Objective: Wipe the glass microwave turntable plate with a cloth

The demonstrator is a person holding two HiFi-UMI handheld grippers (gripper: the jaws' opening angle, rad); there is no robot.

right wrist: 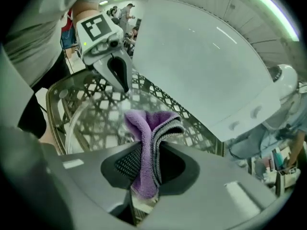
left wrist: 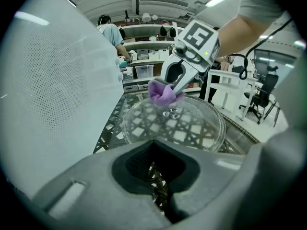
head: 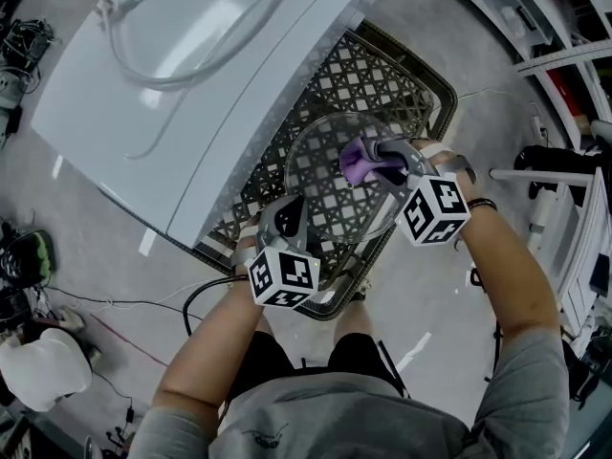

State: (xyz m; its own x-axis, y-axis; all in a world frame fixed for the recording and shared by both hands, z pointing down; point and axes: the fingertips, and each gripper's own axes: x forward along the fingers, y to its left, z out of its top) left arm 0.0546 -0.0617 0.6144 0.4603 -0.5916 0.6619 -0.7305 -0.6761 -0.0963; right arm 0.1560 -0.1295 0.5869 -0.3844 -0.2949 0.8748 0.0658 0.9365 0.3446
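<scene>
glass plate (head: pixel 320 156) lay flat on wire basket (head: pixel 406 75). left gripper (head: pixel 290 220) had jaws closed on its near rim, likely to steady it. right gripper (head: pixel 382 156) was clamped on purple cloth (head: pixel 361 163), pressed on plate for wiping.

head view: worn on the person's head; aimed steeply down past both forearms; the lattice rack (head: pixel 382 75) and glass plate (head: pixel 320 175) are seen from above, at about arm's reach
left gripper view: carried on the left gripper (head: pixel 290 210); pointed along its own jaws, low and very close across the plate; the right gripper (head: pixel 384 153) is faced head-on
right gripper view: carried on the right gripper; pointed back the opposite way; the cloth (right wrist: pixel 148 147) is right up against the lens
shared: plate, rack and white appliance (head: pixel 191 84) are caught in all three; each gripper is picked up by the other's camera
</scene>
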